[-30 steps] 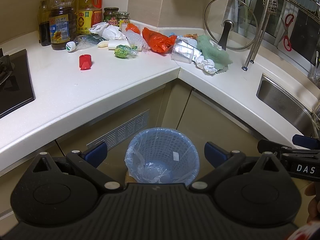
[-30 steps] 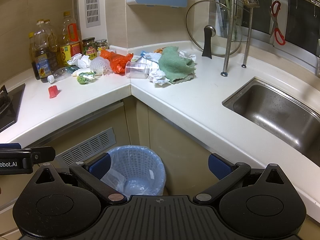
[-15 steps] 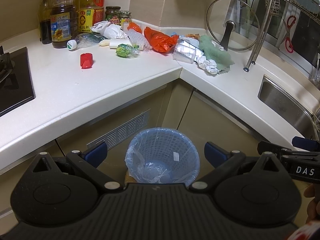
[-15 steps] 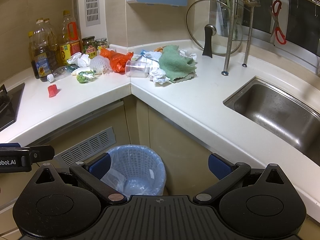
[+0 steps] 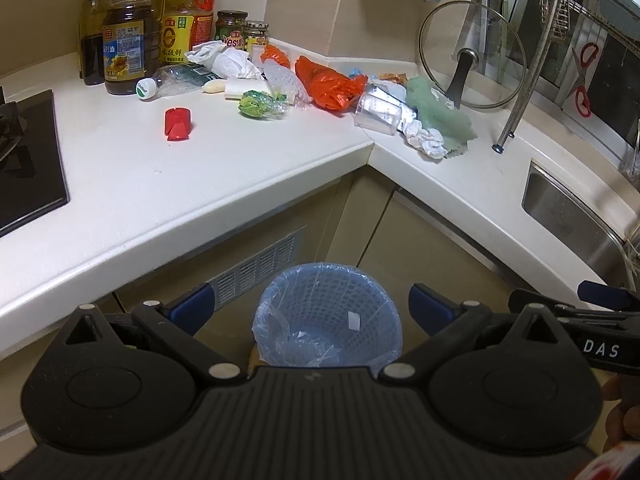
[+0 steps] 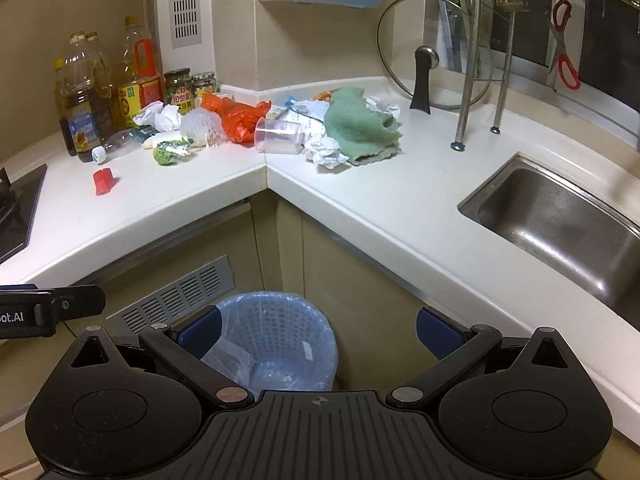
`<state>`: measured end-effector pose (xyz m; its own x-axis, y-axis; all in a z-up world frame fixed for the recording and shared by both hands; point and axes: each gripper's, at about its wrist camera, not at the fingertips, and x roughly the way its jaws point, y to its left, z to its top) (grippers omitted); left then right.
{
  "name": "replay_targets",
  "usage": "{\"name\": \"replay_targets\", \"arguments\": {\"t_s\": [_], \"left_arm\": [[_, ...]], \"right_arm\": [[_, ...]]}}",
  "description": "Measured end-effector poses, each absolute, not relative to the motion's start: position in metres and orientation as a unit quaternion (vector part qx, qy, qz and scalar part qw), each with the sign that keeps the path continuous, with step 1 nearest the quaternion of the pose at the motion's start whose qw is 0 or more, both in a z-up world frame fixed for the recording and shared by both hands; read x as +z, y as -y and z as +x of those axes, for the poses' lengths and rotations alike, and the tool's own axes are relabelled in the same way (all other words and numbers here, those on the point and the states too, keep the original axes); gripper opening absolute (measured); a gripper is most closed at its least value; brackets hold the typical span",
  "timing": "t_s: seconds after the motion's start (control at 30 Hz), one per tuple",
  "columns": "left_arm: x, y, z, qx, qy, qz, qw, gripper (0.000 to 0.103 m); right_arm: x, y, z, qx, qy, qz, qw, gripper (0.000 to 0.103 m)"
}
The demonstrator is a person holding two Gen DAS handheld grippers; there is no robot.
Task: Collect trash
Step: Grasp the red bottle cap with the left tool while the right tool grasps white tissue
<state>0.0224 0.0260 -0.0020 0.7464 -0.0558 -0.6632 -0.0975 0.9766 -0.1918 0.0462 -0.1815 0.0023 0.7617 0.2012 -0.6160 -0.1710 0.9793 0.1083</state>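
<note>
Trash lies heaped in the corner of the white counter (image 5: 120,184): an orange plastic bag (image 5: 330,82), a clear plastic cup (image 5: 376,110) on its side, crumpled white paper (image 5: 424,140), a green wrapper (image 5: 260,105), a red cap (image 5: 177,124) and an empty clear bottle (image 5: 172,82). The same heap shows in the right wrist view, with the cup (image 6: 280,136) and the red cap (image 6: 103,181). A blue bin (image 5: 326,316) with a clear liner stands on the floor below the corner. My left gripper (image 5: 312,308) and right gripper (image 6: 318,332) are open, empty, above the bin (image 6: 276,344).
Oil bottles (image 5: 124,32) and jars (image 5: 230,34) stand against the back wall. A green cloth (image 6: 360,124) lies by the heap. A glass lid (image 5: 472,56) leans on the wall, beside a dish rack leg (image 6: 466,80). The steel sink (image 6: 560,224) is at right, the hob (image 5: 28,160) at left.
The left gripper has tilted up and drawn slightly nearer the counter, so the heap sits lower in its view. The right gripper has barely moved. Both stay open.
</note>
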Motion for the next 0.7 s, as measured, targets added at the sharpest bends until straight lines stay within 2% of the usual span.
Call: {"name": "replay_targets", "arguments": {"t_s": [0.47,0.7], "left_arm": [[0.014,-0.087,0.053,-0.009,-0.319,-0.136,0.938,0.102],[0.021,-0.091,0.092,0.001,-0.280,-0.141,0.950,0.102]], "right_arm": [[0.022,0.162,0.074,0.076,-0.279,0.058,0.955,0.103],[0.033,0.180,0.135,0.097,-0.243,0.040,0.964,0.102]]}}
